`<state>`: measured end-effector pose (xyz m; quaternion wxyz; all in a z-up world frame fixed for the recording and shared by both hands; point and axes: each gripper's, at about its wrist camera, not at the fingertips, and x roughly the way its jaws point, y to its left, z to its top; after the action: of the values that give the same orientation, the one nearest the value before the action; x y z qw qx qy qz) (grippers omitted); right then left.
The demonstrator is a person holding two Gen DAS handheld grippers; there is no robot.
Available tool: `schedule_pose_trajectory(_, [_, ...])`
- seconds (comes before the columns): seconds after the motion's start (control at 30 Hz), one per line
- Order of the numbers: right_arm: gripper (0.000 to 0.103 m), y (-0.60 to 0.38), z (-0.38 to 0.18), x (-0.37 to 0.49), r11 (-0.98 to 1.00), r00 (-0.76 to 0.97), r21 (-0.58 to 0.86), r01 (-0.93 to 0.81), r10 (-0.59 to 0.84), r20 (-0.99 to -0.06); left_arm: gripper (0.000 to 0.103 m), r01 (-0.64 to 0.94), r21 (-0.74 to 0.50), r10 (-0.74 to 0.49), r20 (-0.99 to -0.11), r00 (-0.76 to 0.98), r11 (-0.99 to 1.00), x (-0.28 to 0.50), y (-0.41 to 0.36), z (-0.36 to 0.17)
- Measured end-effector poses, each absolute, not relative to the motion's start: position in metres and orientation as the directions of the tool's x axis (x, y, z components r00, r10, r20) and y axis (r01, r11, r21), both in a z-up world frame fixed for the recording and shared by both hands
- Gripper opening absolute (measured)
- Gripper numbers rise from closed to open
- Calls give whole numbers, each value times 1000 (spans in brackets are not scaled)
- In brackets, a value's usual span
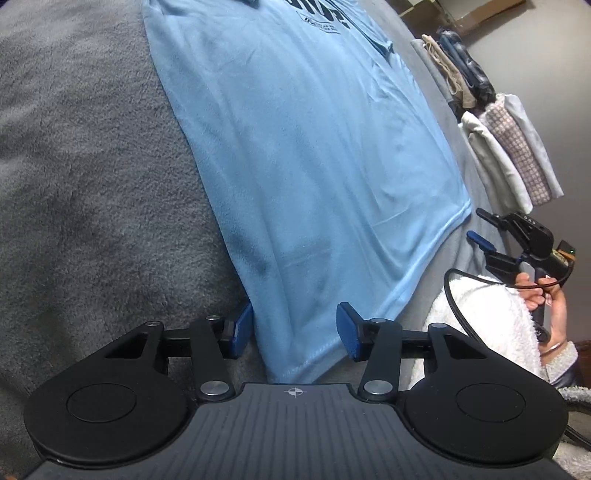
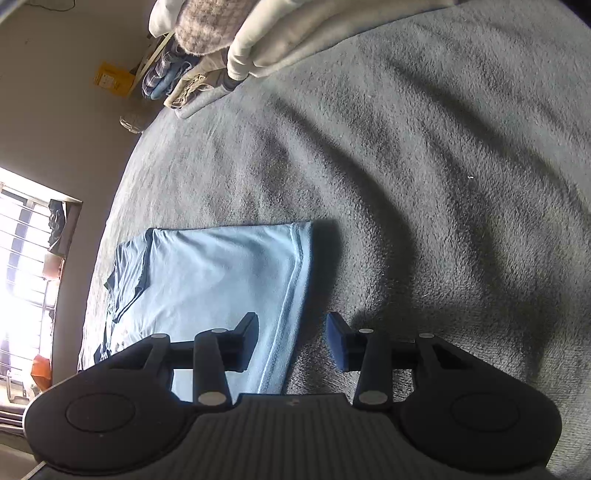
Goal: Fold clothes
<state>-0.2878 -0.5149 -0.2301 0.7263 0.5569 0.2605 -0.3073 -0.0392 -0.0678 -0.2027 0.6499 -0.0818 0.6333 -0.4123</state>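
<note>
A light blue T-shirt (image 1: 314,155) with dark print lies flat on a grey fleece blanket (image 1: 92,166). In the left wrist view my left gripper (image 1: 295,326) straddles the shirt's near bottom corner, jaws apart, with the cloth lying between the blue pads (image 1: 349,328) and not pinched. My right gripper (image 1: 480,227) shows at the right edge, beside the shirt's other bottom corner, held by a hand in a white fluffy sleeve. In the right wrist view that gripper (image 2: 291,338) is open, and the T-shirt (image 2: 207,280) has its hemmed edge running between the fingers.
Folded clothes (image 1: 509,147) stand in stacks along the blanket's right side, with a darker pile (image 1: 458,66) behind them. In the right wrist view the folded clothes (image 2: 266,33) are at the top, the grey blanket (image 2: 443,166) spreads right, and a bright window (image 2: 26,258) is left.
</note>
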Motion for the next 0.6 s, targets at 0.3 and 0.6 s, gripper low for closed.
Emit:
schedule_pose_trajectory(0.3, [44, -518, -239, -292, 154, 694, 677, 719, -130, -708, 44, 373, -724, -665, -685, -297, 579, -43, -67, -219])
schedule_pose_trajectory(0.6, [44, -533, -250, -298, 69, 734, 742, 667, -227, -640, 35, 434, -709, -634, -699, -332, 555, -50, -73, -222])
